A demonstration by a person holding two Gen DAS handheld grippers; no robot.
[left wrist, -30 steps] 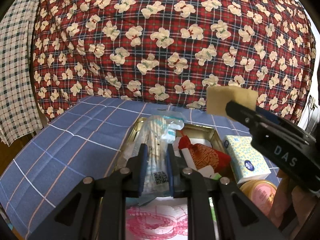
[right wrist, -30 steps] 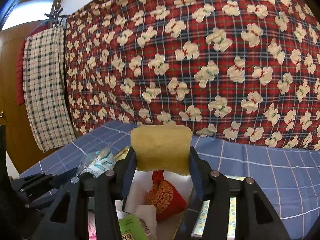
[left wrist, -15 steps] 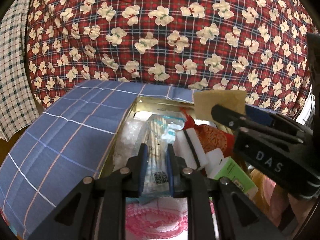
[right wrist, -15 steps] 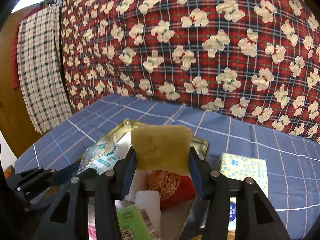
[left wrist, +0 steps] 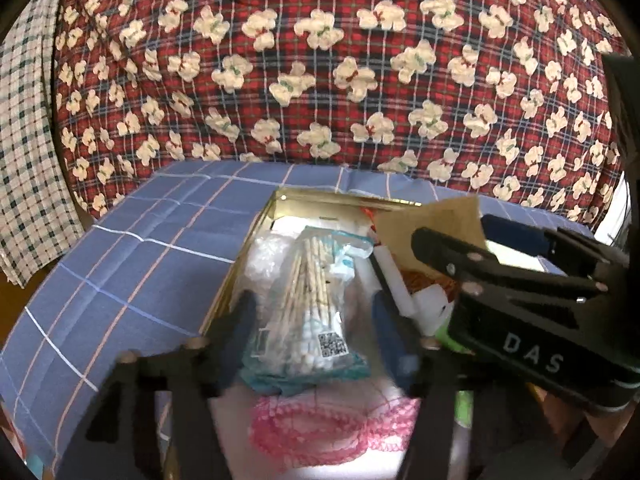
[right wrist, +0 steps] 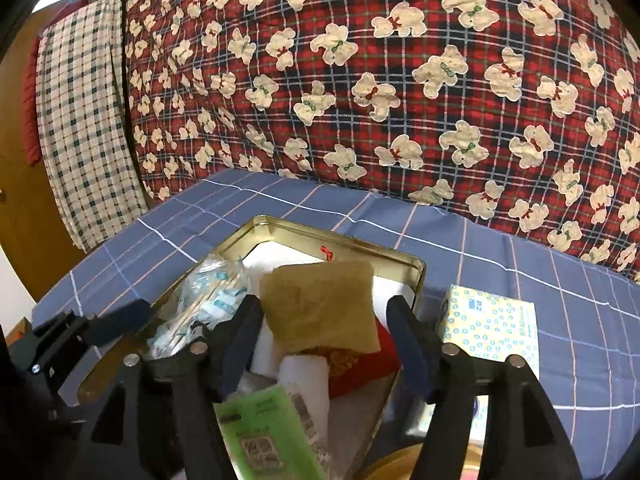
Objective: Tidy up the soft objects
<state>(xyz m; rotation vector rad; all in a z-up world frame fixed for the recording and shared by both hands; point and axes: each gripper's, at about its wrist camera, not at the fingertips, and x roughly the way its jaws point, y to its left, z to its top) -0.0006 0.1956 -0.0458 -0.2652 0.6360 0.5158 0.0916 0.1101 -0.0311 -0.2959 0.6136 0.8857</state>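
1. Left gripper (left wrist: 312, 320): jaws just opened, pads clear of the cotton-swab bag (left wrist: 308, 304) lying between them in the gold tin (right wrist: 336, 236).
2. Right gripper (right wrist: 324, 332): jaws just widened, spread apart; tan sponge (right wrist: 324, 308) rests between them on the tin's contents.
3. Tissue pack (right wrist: 488, 324): just beside the tin, on the blue cloth (right wrist: 520, 264).

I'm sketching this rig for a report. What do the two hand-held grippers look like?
Both are matte black plastic with triangular cut-out linkages and silver pivot pins. Each finger ends in a dark blue pad. The right hand-held gripper bears white "DAS" lettering on its side. The left hand-held gripper looks the same. No cables show.
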